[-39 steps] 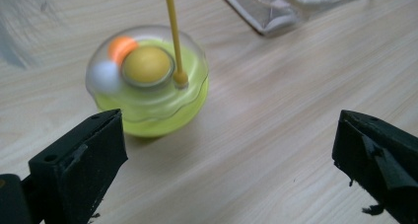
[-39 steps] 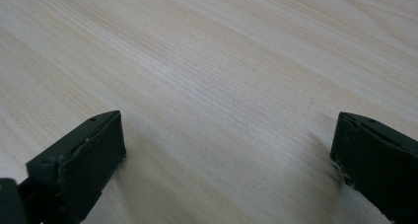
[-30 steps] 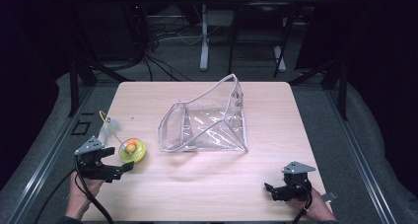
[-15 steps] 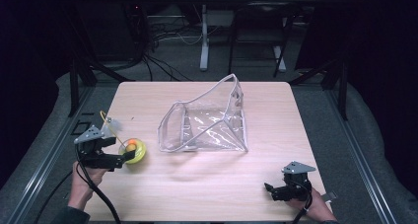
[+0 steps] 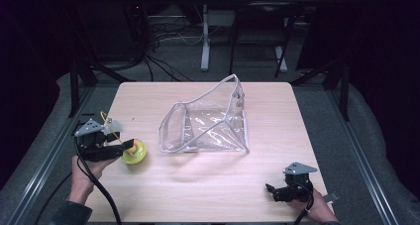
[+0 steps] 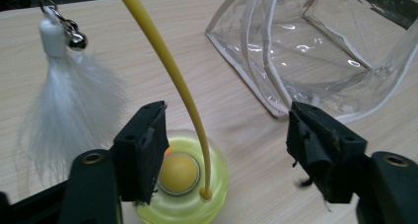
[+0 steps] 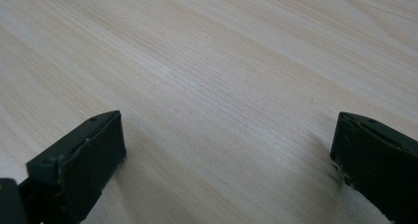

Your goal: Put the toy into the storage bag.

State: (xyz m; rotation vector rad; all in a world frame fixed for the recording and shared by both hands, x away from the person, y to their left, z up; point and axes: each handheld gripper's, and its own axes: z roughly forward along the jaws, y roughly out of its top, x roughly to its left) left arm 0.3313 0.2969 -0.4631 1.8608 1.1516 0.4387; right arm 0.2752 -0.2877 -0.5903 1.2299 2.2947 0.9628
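Cat toy (image 6: 182,184), worktop's left edge: yellow base between left gripper (image 6: 231,150) fingers, just closing, not yet clamped; wand rises upward. Right gripper (image 7: 226,160) fingers apart, well away.

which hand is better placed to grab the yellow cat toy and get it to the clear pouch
Left. The left tool already straddles the yellow toy base, its jaws just closing around it but not yet pressing, with the clear pouch close by. The right tool sits open over bare table, far from the toy.

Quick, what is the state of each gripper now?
Left gripper: open, jaws just been closing around the yellow toy, not gripping yet.
Right gripper: open, holding nothing.
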